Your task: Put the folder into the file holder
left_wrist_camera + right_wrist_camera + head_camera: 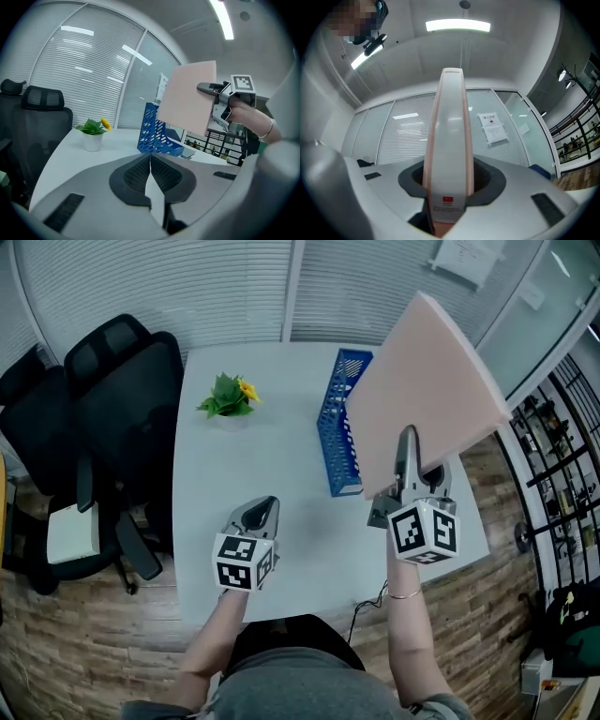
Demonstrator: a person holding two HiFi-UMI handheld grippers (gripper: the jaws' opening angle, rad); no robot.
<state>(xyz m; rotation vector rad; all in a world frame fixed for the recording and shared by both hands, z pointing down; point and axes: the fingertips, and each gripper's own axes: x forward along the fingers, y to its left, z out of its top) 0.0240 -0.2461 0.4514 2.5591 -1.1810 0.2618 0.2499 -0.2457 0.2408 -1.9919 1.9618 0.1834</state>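
An office — a white table (281, 484) stands against glass partition walls hung with slatted blinds (159, 287), a printed notice (466, 256) stuck on the far right pane. Black high-backed desk chairs (122, 399) stand at the left. A blue file holder (339, 418) and a small potted plant (228, 397) sit on the table — strip lights (458, 25) overhead, wood-look flooring (66, 634) below.

Plant (228, 396) left of file holder (337, 427)
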